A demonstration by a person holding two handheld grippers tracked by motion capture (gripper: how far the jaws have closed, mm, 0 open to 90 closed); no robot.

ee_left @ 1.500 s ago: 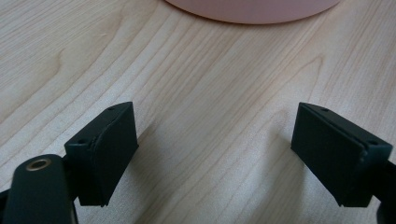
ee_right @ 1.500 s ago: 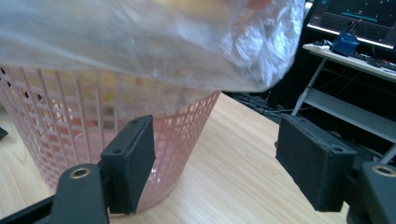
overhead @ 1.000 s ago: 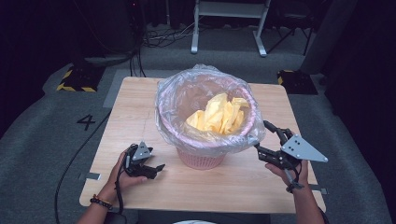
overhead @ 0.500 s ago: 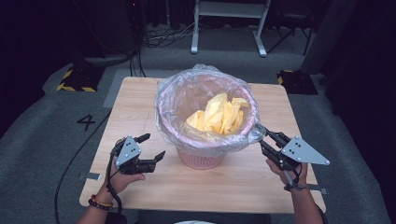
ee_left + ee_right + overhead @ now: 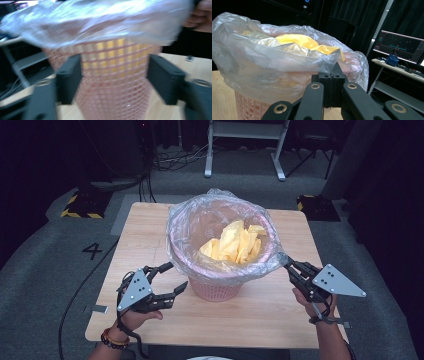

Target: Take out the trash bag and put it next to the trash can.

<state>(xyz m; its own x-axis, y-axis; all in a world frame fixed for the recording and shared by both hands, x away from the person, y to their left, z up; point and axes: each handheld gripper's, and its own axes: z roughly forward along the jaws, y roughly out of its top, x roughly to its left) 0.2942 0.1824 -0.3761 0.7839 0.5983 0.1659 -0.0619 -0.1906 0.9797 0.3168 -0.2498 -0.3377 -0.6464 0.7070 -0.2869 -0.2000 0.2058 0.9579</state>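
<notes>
- High view: right hand-held gripper (image 5: 286, 262) clamped on clear bag liner (image 5: 185, 220) rim of pink mesh basket (image 5: 215, 290).
- Left hand-held gripper (image 5: 172, 277) apart, just been closing, nothing pressed, beside basket on table (image 5: 145, 225).

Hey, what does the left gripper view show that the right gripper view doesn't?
Left gripper view: the pink mesh basket wall close up between the open left claw, with yellow showing through the mesh. Right gripper view: the right claw shut on the edge of the clear plastic bag, yellow paper on top, and a monitor on a desk behind. Both share the bag draped over the basket rim and the wooden table.
</notes>
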